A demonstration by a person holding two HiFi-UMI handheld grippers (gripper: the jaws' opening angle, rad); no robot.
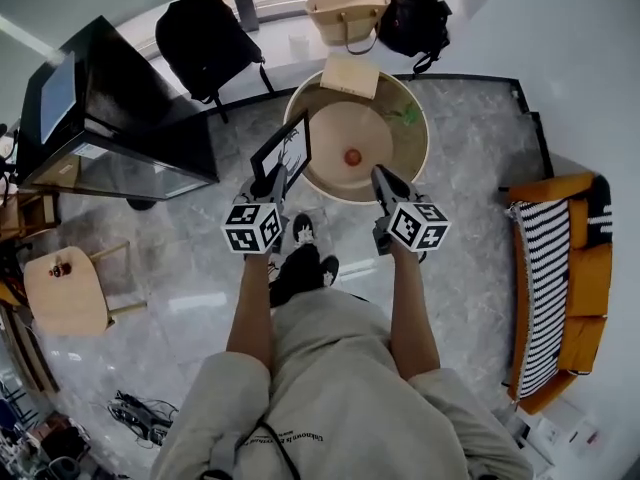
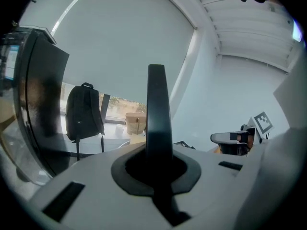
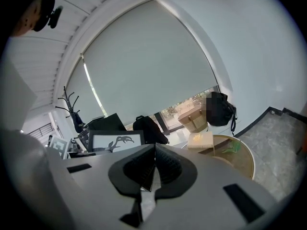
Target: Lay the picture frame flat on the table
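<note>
Left hand-held gripper [image 1: 272, 182] tight on picture frame [image 1: 284, 149] (lower edge).

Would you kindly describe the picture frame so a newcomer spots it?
Find the round beige table. At its left rim, the left gripper holds the picture frame. It alone is black-edged, with an antler drawing on white.

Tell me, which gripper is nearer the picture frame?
Left. The left gripper is clamped on the lower edge of the frame; the right gripper is off to the frame's right, shut and empty.
</note>
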